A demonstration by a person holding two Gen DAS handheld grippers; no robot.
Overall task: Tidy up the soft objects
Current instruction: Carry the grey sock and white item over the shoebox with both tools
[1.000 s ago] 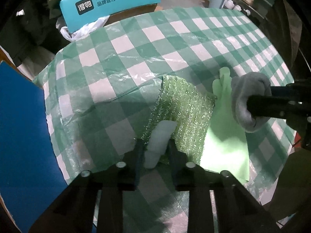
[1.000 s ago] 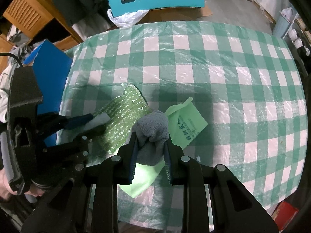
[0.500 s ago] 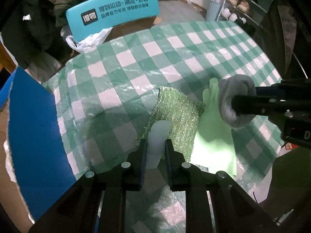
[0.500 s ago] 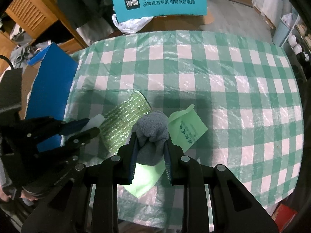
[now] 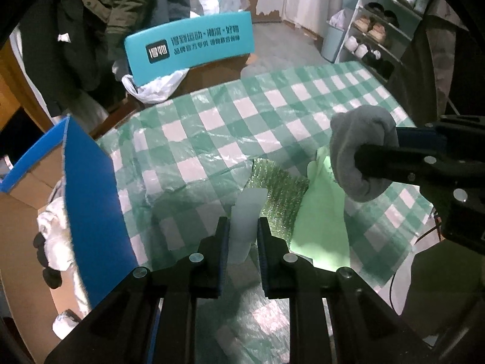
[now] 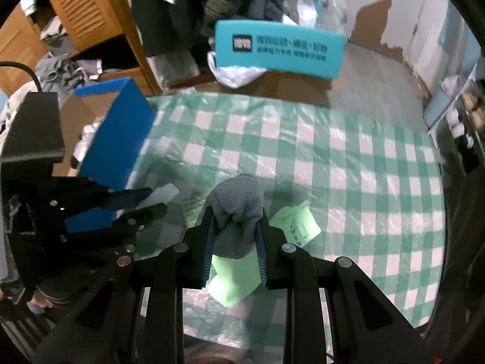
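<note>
My left gripper [image 5: 242, 227] is shut on a pale white soft piece [image 5: 247, 209], held above the green-checked table [image 5: 212, 127]. It also shows at the left of the right wrist view [image 6: 151, 203]. My right gripper [image 6: 235, 227] is shut on a rolled grey sock [image 6: 236, 203], seen at the right of the left wrist view [image 5: 360, 148]. A sparkly green scouring cloth [image 5: 279, 191] and a light green cloth [image 5: 321, 212] lie on the table below both grippers; the light green cloth also shows in the right wrist view [image 6: 297, 221].
A cardboard box with blue flaps [image 5: 88, 188] stands at the table's left edge, holding white and dark soft things [image 5: 51, 236]. A teal chair back [image 5: 188, 45] with a white bag [image 5: 151, 85] is beyond the table. A shoe rack [image 5: 379, 30] stands at the far right.
Both grippers have risen from the table with their loads. The views have tilted up, showing more of the room and the box at the left.
</note>
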